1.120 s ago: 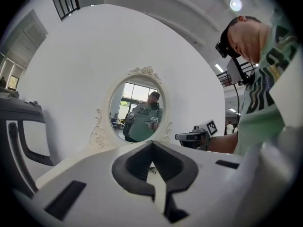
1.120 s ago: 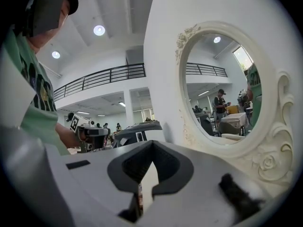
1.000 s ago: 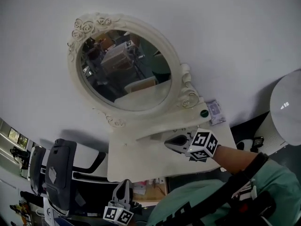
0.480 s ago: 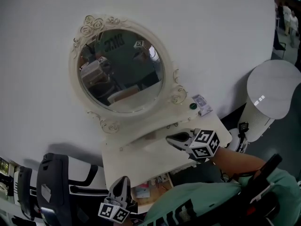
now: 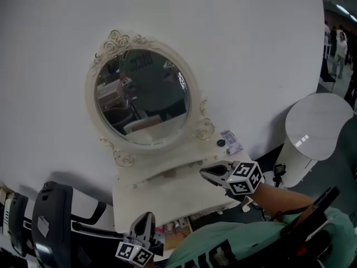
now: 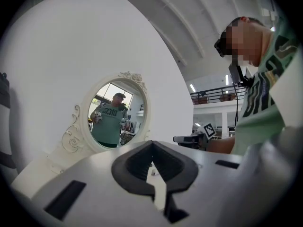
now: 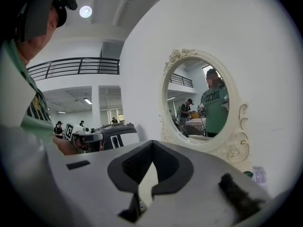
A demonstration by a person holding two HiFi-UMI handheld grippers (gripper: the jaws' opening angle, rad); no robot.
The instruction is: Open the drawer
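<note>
A white vanity table (image 5: 162, 197) stands against the wall with an oval mirror (image 5: 142, 96) in an ornate frame. Under the mirror runs a low drawer unit (image 5: 164, 173) with small knobs. My right gripper (image 5: 213, 173) hovers over the tabletop's right part, close to the unit's right end, with its jaws together and nothing in them. My left gripper (image 5: 144, 221) hangs low at the table's front edge, shut and empty. The left gripper view looks along shut jaws (image 6: 152, 161) toward the mirror (image 6: 116, 115). The right gripper view does likewise (image 7: 150, 163), mirror (image 7: 203, 103) ahead.
A green-capped jar (image 5: 222, 143) and a small box (image 5: 231, 141) sit at the tabletop's back right corner. A black office chair (image 5: 53, 222) stands left of the table. A white round-topped cylinder (image 5: 312, 130) stands to the right. Clutter lies under the table (image 5: 178, 226).
The head view has swung, so the table sits lower and further left. My right gripper has edged toward the drawer unit's right end. The left gripper stays low at the front edge.
</note>
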